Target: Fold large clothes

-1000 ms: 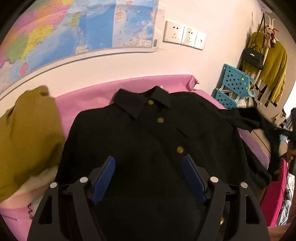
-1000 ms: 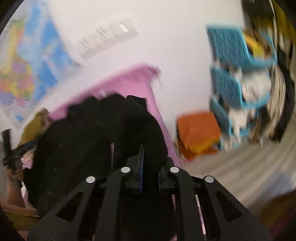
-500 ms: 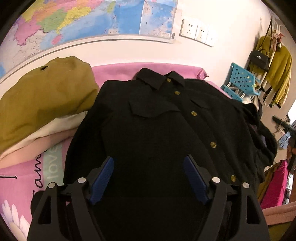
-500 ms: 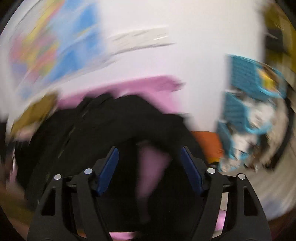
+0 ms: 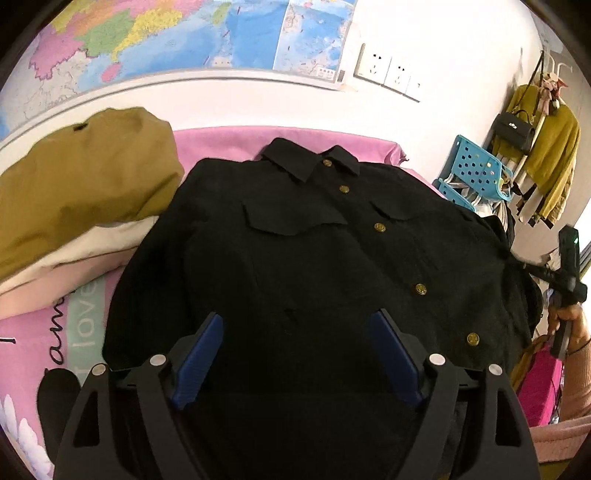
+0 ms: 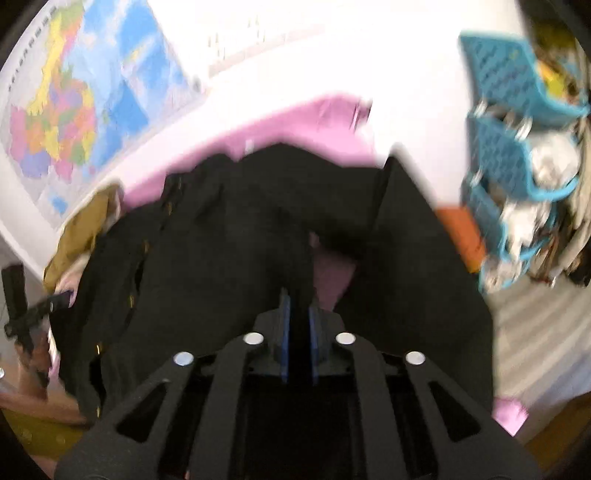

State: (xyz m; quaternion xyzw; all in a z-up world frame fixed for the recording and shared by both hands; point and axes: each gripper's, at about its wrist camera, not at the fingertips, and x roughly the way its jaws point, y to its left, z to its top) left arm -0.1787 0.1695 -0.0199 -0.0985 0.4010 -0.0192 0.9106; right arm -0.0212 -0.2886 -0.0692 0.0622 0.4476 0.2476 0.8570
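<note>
Only readable bit was "love" on a pale green band of the pink bedsheet (image 5: 85,317), plus some cut-off black script letters beside it. Map (image 5: 192,33) print was too tiny.

The right gripper (image 6: 298,321), clamped on black cloth a second ago and spread wide half a second ago over the pink bed sheet (image 6: 295,122), is closing again, its blue pads nearly together with a fold of the black shirt (image 5: 314,258) between them. The left gripper (image 5: 295,354) is opening a little wider above the shirt's front. Its view has swung since a second ago, so the mustard garment (image 5: 81,181) on the left shows more fully.
</note>
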